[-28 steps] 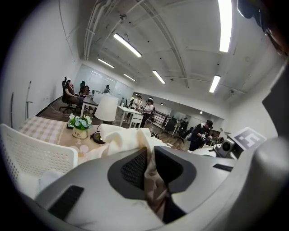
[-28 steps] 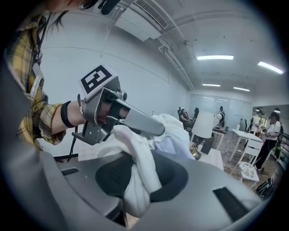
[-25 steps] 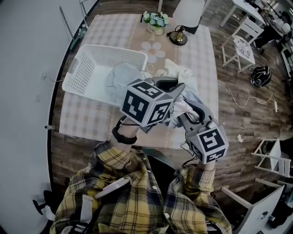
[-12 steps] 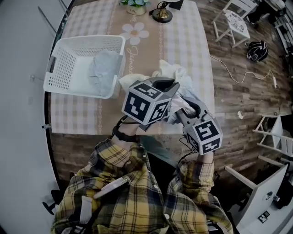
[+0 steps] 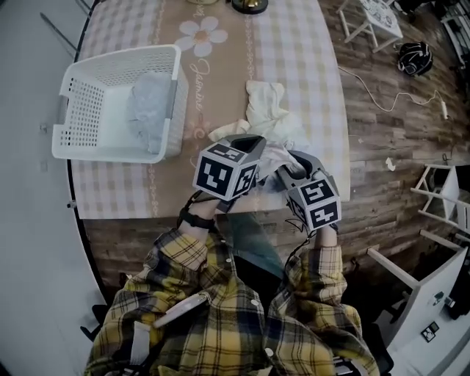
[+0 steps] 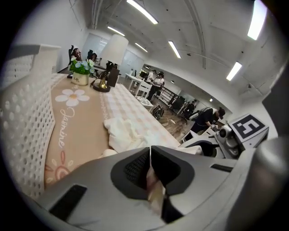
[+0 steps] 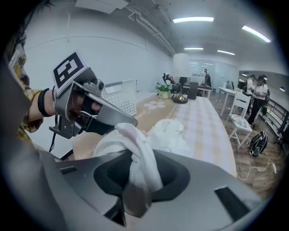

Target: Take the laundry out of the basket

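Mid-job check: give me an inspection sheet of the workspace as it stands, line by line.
Surface: table under a checked cloth with a tan daisy runner.
Job's things: white basket on the table, grey garment inside; white garment out, held near the table's near edge.
Clutter: cream cloth lying on the table; lamp and flower pot at the far end.
Grippers: left gripper just closed on a thin fold of the white garment; right gripper, just eased slightly wider, pinches a thick bunch.
Cables: white cable on the floor.
Surroundings: wood floor, black helmet, white chairs.
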`<control>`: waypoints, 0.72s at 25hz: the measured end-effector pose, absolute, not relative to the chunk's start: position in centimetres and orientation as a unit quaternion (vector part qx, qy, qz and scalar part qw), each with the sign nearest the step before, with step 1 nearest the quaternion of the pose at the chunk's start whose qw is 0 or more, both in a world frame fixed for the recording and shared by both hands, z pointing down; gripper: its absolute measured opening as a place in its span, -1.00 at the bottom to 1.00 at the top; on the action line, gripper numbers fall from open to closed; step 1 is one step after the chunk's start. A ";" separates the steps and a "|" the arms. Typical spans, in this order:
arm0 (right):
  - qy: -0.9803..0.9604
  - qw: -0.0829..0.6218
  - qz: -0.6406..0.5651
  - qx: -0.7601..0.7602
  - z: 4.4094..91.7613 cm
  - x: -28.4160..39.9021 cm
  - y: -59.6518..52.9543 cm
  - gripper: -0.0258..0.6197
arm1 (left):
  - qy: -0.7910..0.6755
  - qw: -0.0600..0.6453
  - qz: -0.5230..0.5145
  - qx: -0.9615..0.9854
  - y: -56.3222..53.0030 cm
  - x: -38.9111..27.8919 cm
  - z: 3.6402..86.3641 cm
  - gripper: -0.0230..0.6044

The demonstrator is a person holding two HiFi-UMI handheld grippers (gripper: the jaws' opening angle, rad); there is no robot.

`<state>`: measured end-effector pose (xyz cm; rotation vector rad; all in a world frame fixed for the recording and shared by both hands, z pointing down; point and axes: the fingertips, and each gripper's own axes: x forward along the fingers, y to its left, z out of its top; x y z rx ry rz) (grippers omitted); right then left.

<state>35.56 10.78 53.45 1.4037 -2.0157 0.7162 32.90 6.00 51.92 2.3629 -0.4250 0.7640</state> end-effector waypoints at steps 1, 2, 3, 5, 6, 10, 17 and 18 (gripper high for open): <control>-0.755 0.288 0.275 0.522 54.0 35.4 11.0 -0.52 | -0.162 0.311 0.289 0.890 6.2 32.7 52.4 -0.84; -0.755 0.286 0.280 0.519 54.4 35.2 11.0 -0.51 | -0.164 0.315 0.290 0.889 6.2 32.6 52.7 -0.84; -0.755 0.284 0.285 0.518 54.7 35.0 10.9 -0.50 | -0.165 0.317 0.290 0.888 6.0 32.5 53.0 -0.84; -0.753 0.280 0.292 0.519 55.1 35.0 10.2 -0.49 | -0.167 0.315 0.294 0.887 5.1 32.5 53.2 -0.84; -0.752 0.279 0.294 0.520 55.1 35.1 9.7 -0.48 | -0.167 0.313 0.295 0.887 4.6 32.6 53.1 -0.84; -0.760 0.294 0.297 0.498 54.7 35.4 9.0 -0.33 | -0.168 0.310 0.295 0.888 3.3 32.9 52.7 -0.84; -0.798 0.280 0.291 0.448 52.5 35.0 14.2 -0.10 | -0.182 0.287 0.277 0.899 6.8 32.2 50.9 -0.81; -0.800 0.271 0.290 0.449 51.9 35.2 14.4 -0.10 | -0.184 0.284 0.274 0.900 6.8 32.2 50.5 -0.81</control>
